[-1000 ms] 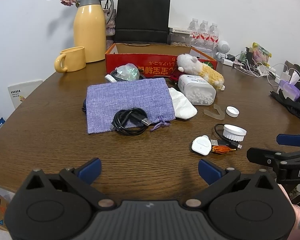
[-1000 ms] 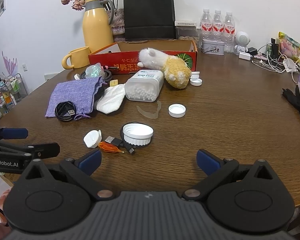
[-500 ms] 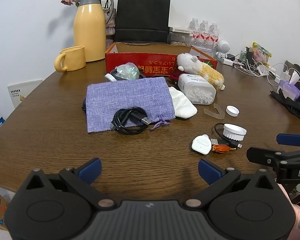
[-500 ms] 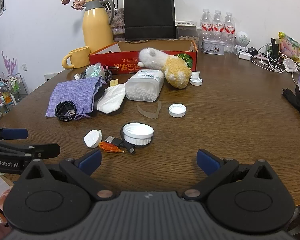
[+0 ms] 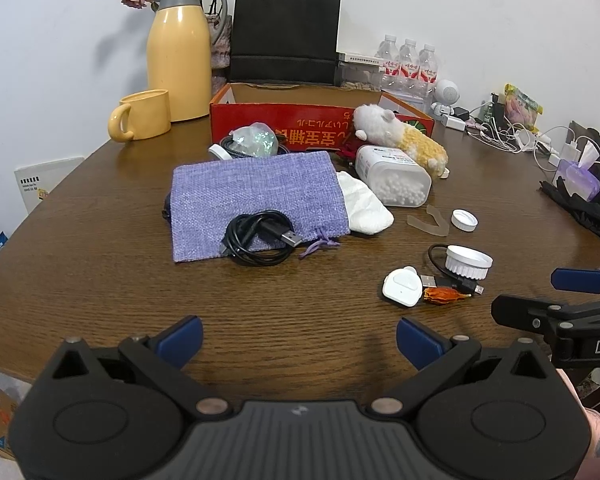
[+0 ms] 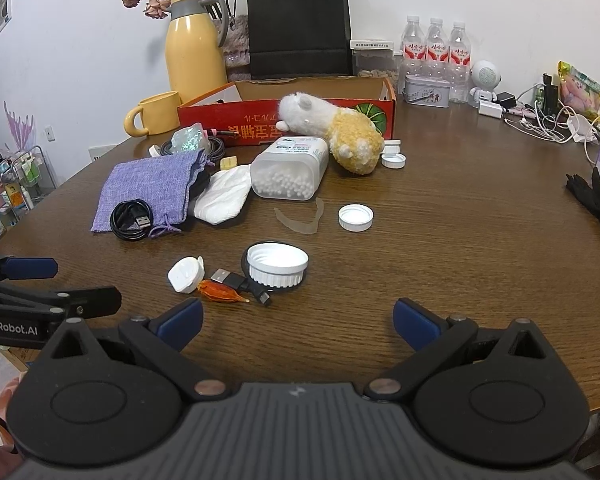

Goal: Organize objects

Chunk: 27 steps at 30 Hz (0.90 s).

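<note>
- My left gripper (image 5: 299, 338) hangs over the near edge of the wooden table (image 5: 100, 264), fingers wide apart, nothing between them.
- My right gripper (image 6: 298, 320) same deal: fingers spread, empty, low over the near edge.
- Each gripper shows at the edge of the other's view; both well short of the clutter.
- Purple pouch (image 5: 256, 200) lies flat mid-table, coiled black USB cable (image 5: 260, 238) resting on its near edge.
- White crumpled cloth (image 5: 366, 208) touches the pouch's right side.
- Clear container of white beads (image 6: 288, 170) lies on its side, plush toy (image 6: 336, 130) just behind and touching it, leaning on the red cardboard box (image 6: 288, 116).
- Near cluster: big white ribbed lid (image 6: 277, 263) on a black cable loop, short USB adapter (image 6: 240, 283), small white case (image 6: 186, 274), orange dried bit (image 6: 220, 291), all close together.
- Small white cap (image 6: 355, 217) sits alone to the right, translucent curved strip (image 6: 300, 220) beside it.
- Shiny crinkled wad (image 5: 256, 141) sits behind the pouch, in front of the box.
- Yellow mug (image 5: 142, 115) and yellow thermos (image 5: 179, 50) at back left.
</note>
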{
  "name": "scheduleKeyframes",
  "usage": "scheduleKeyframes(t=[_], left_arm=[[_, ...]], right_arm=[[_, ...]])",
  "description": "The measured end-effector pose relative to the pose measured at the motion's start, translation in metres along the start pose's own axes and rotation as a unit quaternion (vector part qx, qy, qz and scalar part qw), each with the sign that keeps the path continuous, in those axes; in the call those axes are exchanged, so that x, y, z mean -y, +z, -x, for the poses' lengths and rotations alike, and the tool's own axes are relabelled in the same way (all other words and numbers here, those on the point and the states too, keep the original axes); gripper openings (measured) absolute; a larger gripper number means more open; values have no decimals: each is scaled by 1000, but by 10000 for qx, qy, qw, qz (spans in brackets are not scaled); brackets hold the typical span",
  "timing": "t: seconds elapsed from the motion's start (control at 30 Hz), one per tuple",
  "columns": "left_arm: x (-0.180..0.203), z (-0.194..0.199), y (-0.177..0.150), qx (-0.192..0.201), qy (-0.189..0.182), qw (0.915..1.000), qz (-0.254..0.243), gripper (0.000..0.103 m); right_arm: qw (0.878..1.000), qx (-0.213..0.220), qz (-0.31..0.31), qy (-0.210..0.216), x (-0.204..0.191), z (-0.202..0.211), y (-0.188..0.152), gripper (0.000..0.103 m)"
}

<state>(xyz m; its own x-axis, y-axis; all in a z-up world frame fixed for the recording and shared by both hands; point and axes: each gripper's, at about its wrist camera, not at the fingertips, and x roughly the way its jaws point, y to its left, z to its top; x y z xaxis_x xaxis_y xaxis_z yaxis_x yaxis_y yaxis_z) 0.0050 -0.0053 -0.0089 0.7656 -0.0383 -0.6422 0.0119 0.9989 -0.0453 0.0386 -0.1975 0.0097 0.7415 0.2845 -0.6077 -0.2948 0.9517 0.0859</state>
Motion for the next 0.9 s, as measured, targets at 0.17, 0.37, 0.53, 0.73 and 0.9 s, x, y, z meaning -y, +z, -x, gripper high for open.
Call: scheduleKeyframes(t=[0.17,0.37,0.53,0.73,0.9], left_arm=[[0,0,-1,3,-4,10000,2,103],[0,-1,-2,58,27,10000,43,103],[-1,-1,3,161,91,9998,111,103],[4,-10,12,135,-32,9999,94,103],[11,-17,15,136,-78,9999,4,97]], right_arm=[[10000,5,4,-8,-1,0,-1,103],[10000,17,20,-25,0,0,-2,103],[9999,56,83,-31,2,-2,1,103],[9997,170,197,-43,3,-8,5,103],[9987,351,362,107,2,-15,10,100]])
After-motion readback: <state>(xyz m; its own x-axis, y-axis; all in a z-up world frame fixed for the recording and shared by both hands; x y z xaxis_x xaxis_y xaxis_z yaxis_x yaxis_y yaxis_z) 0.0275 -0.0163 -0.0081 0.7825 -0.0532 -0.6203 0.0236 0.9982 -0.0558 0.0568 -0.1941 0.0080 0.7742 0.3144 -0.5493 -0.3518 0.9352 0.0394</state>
